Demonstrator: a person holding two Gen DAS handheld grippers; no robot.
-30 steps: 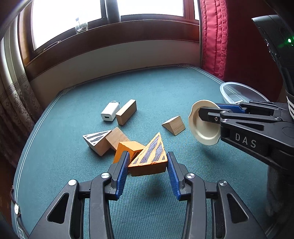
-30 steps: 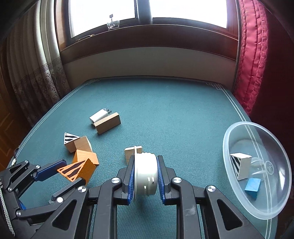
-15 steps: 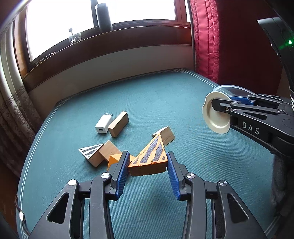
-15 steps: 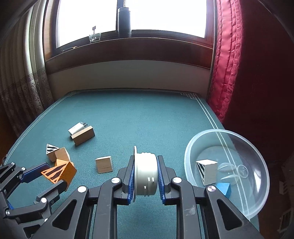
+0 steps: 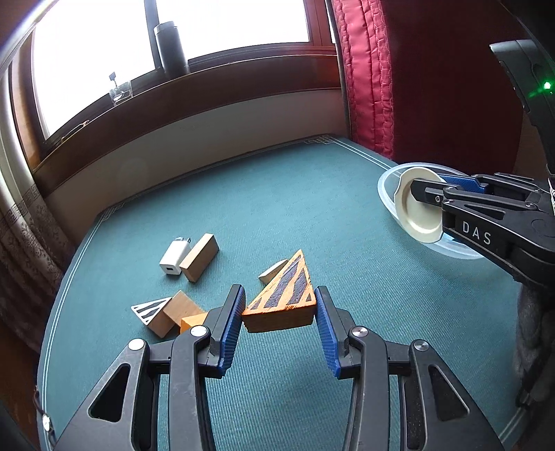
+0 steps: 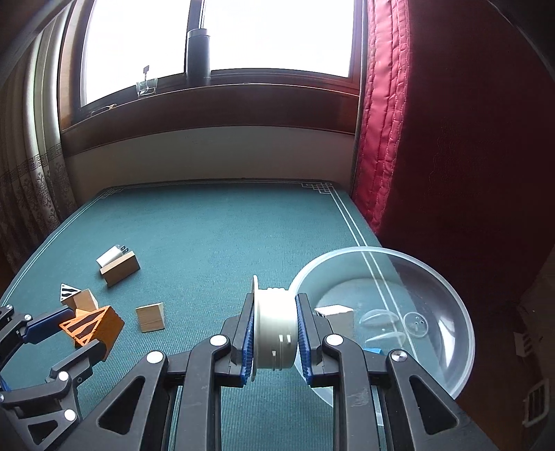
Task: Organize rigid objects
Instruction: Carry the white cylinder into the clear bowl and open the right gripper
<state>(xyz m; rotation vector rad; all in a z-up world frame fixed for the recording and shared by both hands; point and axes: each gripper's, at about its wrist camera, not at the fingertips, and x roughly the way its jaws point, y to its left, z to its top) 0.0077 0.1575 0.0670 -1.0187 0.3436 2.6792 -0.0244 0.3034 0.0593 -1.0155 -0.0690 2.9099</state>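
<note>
The right gripper (image 6: 274, 338) is clenched on a white spool (image 6: 275, 331), held beside the clear bowl's (image 6: 461, 312) near rim — likely for dropping in with the pieces already there. The left gripper (image 5: 279, 312) clamps the orange striped wedge (image 5: 282, 300) by its sides, lifted above the green worktop (image 5: 295, 208) — probably next.

- A table (image 6: 215, 222) covered in teal cloth with a pale line border fills the foreground.
- Behind the table, a cream wall strip (image 6: 208, 152) runs under a dark wooden sill (image 6: 215, 100).
- Above the sill, a window (image 6: 277, 31) glares white with daylight.
- On the sill stand a dark cylinder (image 6: 198, 57), perhaps a flask, and a small glass (image 6: 146, 85).
- Right of the window hangs a red quilted curtain (image 6: 385, 132); left of it, a patterned beige one (image 6: 24, 194).
</note>
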